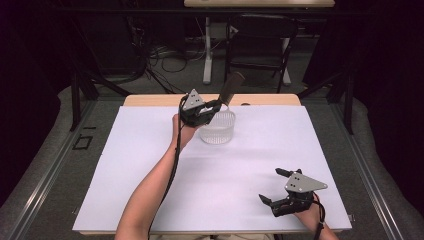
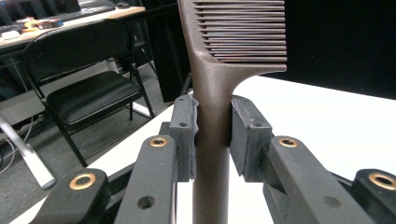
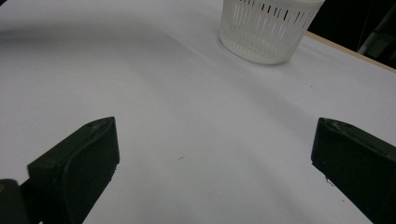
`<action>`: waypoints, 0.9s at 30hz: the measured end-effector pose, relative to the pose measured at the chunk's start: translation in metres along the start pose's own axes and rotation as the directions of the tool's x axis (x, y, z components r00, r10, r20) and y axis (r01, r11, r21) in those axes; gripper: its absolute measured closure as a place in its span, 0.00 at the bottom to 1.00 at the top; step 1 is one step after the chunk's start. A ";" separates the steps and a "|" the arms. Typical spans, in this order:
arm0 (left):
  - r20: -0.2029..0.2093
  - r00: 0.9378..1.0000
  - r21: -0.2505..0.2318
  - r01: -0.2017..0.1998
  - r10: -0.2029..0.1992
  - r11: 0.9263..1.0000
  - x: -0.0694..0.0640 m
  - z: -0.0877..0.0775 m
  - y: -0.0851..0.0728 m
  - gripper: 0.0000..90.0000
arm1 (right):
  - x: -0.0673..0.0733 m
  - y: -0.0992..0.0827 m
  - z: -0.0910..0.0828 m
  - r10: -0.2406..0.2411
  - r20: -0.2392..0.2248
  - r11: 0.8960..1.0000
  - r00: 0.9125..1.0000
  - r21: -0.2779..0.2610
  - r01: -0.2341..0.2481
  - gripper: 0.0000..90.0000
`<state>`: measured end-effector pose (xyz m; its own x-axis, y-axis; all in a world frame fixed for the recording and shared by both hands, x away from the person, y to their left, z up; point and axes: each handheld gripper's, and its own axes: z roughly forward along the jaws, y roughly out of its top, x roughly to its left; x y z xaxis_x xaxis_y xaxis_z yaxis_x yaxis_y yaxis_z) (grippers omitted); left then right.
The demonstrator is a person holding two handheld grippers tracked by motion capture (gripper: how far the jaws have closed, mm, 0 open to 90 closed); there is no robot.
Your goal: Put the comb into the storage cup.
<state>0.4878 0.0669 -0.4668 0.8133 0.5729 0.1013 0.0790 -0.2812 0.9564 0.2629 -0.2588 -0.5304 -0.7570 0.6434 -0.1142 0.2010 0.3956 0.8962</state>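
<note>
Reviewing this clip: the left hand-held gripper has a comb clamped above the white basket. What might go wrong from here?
1. The left hand-held gripper pinches only the comb's narrow handle, just below the teeth, so the comb may pivot or slip between the pads.
2. The comb stands tilted over the slotted white basket; lowered, its teeth might catch a slot or the rim.
3. The light-looking basket is unsupported; the right hand-held gripper rests open, far off, so a nudge may shift or tip it.

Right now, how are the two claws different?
The left claw is shut on a brown comb; the right claw is open, holding nothing. The left claw is beside the white basket; the right claw is low over the table. Both are black.
</note>
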 end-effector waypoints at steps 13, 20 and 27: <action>0.048 0.999 0.036 -0.009 0.007 0.999 0.000 0.003 -0.003 0.80 | 0.000 0.000 0.000 0.002 -0.001 1.000 1.000 0.001 -0.002 0.01; 0.068 0.998 0.057 -0.015 0.012 0.998 0.000 0.005 -0.004 0.80 | 0.000 0.000 0.000 0.000 0.000 1.000 1.000 0.000 0.000 0.01; 0.066 0.998 0.057 -0.017 0.014 0.998 0.000 0.005 -0.005 0.80 | 0.000 0.000 0.000 -0.001 0.001 1.000 1.000 0.000 0.001 0.01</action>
<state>0.4903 0.0644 -0.4726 0.8505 0.5172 0.0959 0.0974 -0.3342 0.9375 0.2628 -0.2588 -0.5303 -0.7564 0.6437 -0.1158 0.2003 0.3965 0.8959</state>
